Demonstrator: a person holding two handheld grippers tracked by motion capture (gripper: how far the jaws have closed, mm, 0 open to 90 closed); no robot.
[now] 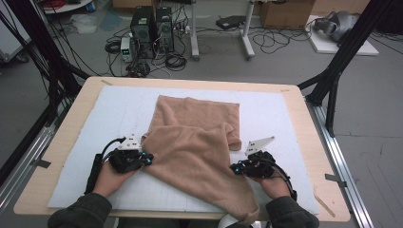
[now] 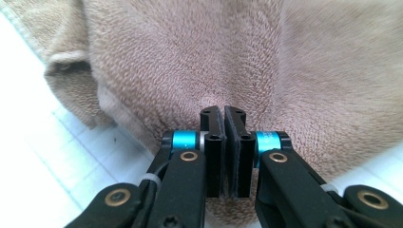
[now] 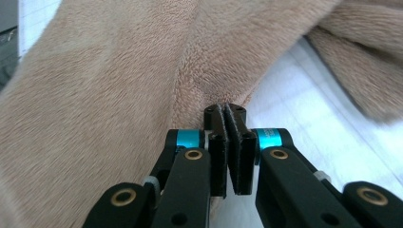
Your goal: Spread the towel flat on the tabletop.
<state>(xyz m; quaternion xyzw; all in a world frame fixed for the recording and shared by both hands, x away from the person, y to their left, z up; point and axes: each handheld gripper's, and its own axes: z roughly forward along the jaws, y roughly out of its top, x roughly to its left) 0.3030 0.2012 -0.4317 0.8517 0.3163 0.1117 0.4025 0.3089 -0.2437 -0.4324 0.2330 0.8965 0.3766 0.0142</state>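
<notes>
A tan towel lies on the white mat that covers the bench. It is partly folded, and one corner hangs over the near edge of the bench.

The left gripper is at the towel's left edge. Its jaws are pressed together, with the towel's edge pinched at their tips. The rest of the towel spreads out in front of it and to its right.

The right gripper is at the towel's right edge. Its jaws are pressed together too, and a fold of the towel is caught between the tips. Most of the towel lies in front of it and to its left.

The towel sits between the two grippers.
</notes>
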